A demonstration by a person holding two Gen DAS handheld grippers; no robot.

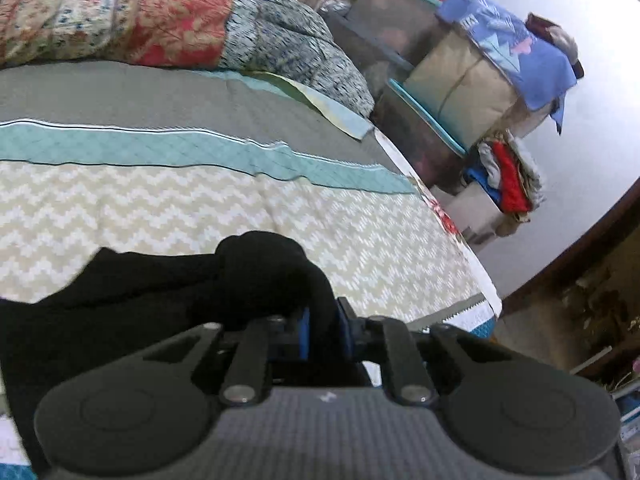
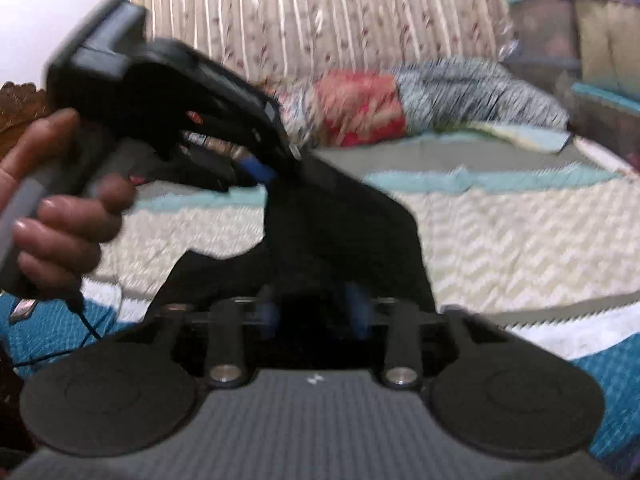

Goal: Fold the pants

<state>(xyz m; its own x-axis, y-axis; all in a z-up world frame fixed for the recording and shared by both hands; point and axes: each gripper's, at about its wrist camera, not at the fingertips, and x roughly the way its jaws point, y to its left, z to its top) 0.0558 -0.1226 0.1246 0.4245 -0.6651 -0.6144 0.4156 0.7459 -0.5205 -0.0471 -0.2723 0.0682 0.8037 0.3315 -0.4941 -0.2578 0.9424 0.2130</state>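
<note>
The black pants [image 1: 120, 300] hang bunched above the bed. My left gripper [image 1: 325, 330] is shut on a wad of the black cloth, which bulges up over its blue pads. In the right wrist view the pants [image 2: 340, 232] stretch as a dark sheet between both grippers. My right gripper [image 2: 316, 312] is shut on their lower edge. The left gripper [image 2: 264, 172], held in a hand, grips the cloth higher up at the left. The right view is blurred by motion.
The bed has a chevron cream, teal and grey cover [image 1: 200, 208]. A rolled patchwork quilt [image 1: 180, 28] lies along its far side. Stacked storage boxes and cloth piles [image 1: 480, 80] stand beyond the bed's right edge [image 1: 460, 240]. A striped curtain [image 2: 320, 12] hangs behind.
</note>
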